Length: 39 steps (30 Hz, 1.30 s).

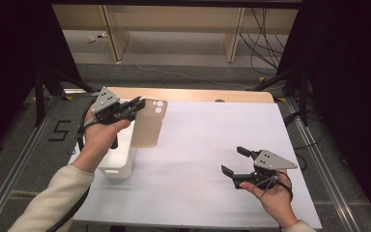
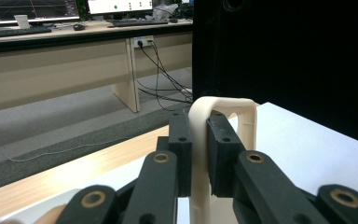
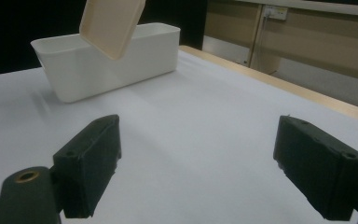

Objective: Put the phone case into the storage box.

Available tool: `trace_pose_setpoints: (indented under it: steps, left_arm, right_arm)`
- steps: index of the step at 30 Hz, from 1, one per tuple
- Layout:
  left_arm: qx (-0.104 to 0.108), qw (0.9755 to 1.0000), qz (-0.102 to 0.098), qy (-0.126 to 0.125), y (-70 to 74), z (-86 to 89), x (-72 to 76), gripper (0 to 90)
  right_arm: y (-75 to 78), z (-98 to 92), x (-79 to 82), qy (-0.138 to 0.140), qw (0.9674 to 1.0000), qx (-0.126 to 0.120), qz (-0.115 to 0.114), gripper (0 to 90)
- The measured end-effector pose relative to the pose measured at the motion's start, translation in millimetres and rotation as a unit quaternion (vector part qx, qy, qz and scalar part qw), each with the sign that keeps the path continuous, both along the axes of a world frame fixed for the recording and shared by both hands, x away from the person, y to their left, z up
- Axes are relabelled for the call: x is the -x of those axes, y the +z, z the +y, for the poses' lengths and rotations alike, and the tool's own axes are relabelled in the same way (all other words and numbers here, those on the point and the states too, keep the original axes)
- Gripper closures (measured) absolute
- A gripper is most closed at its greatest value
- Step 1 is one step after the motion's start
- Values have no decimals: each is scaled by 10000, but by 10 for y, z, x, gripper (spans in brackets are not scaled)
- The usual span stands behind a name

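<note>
two grippers work over one wide white table sheet [image 1: 207, 145], which covers most of the wooden table [image 1: 198, 94]. next in size, a white bin [image 3: 107, 60] stands near the sheet's left edge. above it, clear of the sheet, hangs a beige phone case [image 1: 147, 124], tilted, its lower end over the bin's rim. the left gripper [image 1: 134, 105] is clenched on the case's edge, pads pressing both sides. the right gripper [image 1: 235, 160] hovers well apart over bare sheet, its jaws spread wide, nothing between them.
</note>
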<state>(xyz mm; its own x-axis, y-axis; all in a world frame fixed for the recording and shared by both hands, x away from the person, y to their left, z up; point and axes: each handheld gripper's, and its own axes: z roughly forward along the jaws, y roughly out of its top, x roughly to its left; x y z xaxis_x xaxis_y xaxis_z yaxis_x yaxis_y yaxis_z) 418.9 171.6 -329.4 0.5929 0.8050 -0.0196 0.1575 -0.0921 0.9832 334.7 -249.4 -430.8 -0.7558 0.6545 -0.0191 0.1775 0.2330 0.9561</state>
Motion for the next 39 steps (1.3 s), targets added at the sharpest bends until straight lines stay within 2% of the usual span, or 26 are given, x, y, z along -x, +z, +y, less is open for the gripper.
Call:
trace_pose_setpoints:
  steps: [1, 4, 25, 27, 29, 30, 32, 35, 39]
  left_arm:
    - [-2, 10000, -12, 3, 8, 5, -3, 819]
    - [-7, 10000, -22, 12, 22, 14, -8, 819]
    - [-1, 9999, -67, 93, 82, 106, -39, 819]
    - [-3, 9999, -77, 98, 86, 114, -41, 819]
    - [-5, 9999, -82, 110, 87, 121, -41, 819]
    - [-5, 9999, -99, 95, 86, 124, -47, 819]
    - [-3, 9999, -89, 99, 86, 130, -46, 819]
    - [9, 9999, -95, 107, 87, 143, -46, 819]
    - [6, 9999, -103, 119, 94, 164, -50, 819]
  right_arm:
    - [-3, 7, 8, -6, 10000, -35, 66, 160]
    - [-7, 6, -1, -69, 9999, 77, -61, 155]
    - [-5, -3, -3, -79, 9999, 105, -69, 157]
    - [-4, 3, 8, -91, 9999, 65, 32, 157]
    - [-5, 0, 0, -92, 9999, 79, -56, 158]
    - [-4, 4, 12, -90, 9999, 53, 54, 158]
    - [5, -3, 18, -76, 9999, 80, 110, 158]
    - [0, -4, 7, -80, 9999, 77, 23, 158]
    - [-3, 4, 14, -97, 9999, 37, 67, 158]
